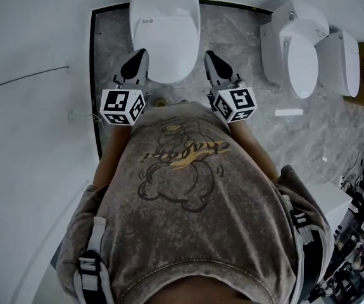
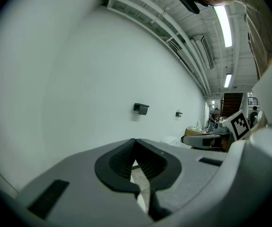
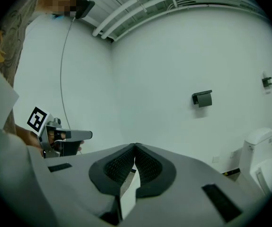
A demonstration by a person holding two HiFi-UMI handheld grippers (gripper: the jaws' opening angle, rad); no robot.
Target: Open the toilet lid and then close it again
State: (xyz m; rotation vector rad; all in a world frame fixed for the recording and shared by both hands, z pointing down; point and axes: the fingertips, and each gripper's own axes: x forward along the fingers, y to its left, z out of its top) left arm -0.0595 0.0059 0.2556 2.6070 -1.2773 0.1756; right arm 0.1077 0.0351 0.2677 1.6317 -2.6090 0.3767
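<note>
Marble floor (image 1: 235,43) surrounds the white toilet lid (image 1: 164,33), lying closed.

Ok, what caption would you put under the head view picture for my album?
Both shut, the left gripper and right gripper flank a closed white toilet; more toilets stand to its right.

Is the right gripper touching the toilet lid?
Apart. In the head view a strip of floor shows between the right gripper and the toilet lid; its jaws are shut on nothing.
</note>
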